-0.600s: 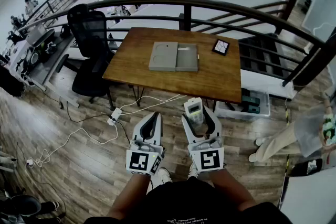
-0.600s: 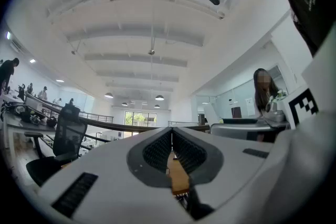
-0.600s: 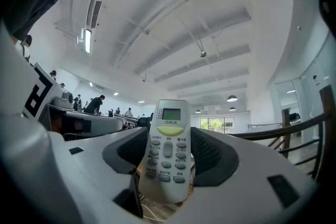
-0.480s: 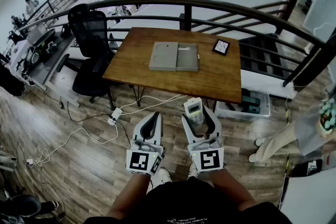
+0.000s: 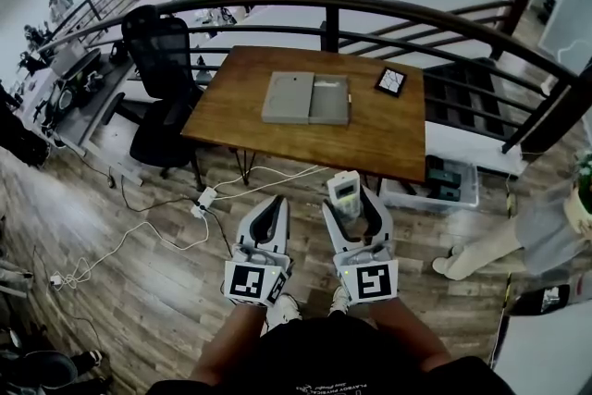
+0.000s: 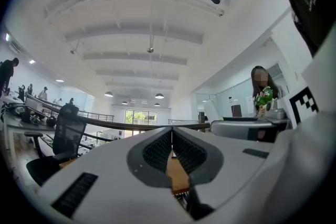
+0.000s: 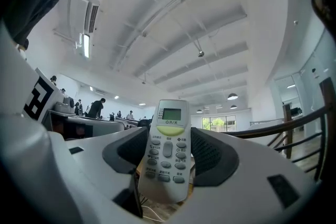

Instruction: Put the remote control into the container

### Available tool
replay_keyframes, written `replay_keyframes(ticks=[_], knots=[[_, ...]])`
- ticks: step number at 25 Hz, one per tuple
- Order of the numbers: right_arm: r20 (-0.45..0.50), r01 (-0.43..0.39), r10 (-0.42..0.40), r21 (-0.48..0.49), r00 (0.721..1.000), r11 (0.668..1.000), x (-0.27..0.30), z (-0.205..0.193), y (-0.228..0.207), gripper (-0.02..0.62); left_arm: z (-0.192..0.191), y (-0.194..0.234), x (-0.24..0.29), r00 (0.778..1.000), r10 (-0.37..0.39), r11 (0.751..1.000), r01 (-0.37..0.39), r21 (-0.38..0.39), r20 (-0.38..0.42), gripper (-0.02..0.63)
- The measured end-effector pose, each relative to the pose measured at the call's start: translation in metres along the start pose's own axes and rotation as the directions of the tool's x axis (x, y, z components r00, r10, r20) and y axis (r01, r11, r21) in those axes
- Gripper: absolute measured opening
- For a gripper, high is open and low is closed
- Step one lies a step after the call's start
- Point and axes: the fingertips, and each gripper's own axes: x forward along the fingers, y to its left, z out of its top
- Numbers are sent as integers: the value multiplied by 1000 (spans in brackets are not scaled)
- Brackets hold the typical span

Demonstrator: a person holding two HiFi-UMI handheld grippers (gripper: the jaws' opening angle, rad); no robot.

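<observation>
A white remote control (image 5: 343, 194) with a small screen and grey buttons stands upright between the pads of my right gripper (image 5: 350, 196), which is shut on it. In the right gripper view the remote control (image 7: 167, 149) fills the gap of the right gripper (image 7: 169, 136), screen end pointing away from me. My left gripper (image 5: 275, 202) hangs beside it over the wooden floor, jaws together with nothing between them, as the left gripper (image 6: 171, 136) view confirms. The grey flat container (image 5: 306, 99) lies on the wooden table (image 5: 388, 134), well ahead of both grippers.
A small dark tablet (image 5: 389, 82) lies on the table's right part. A black office chair (image 5: 162, 60) stands left of the table, and a dark railing (image 5: 324, 9) runs behind it. Cables and a power strip (image 5: 205, 199) lie on the floor. A person (image 5: 518, 236) stands at the right.
Both grippers hold the same pose with the remote control still gripped. The person at the right edge has shifted slightly.
</observation>
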Motion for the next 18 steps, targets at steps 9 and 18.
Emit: replay_keyframes(ticks=[9,18], knots=[[-33,-31,33,37,999,999,-4,-15,-35,265,-10,-27,22,999,14,1000,-14,15,-30,9],[-35,-62,64,64,997,996,0,-24,-63,265,-13,-46,39,998,46,998,-45,32,-32,9]])
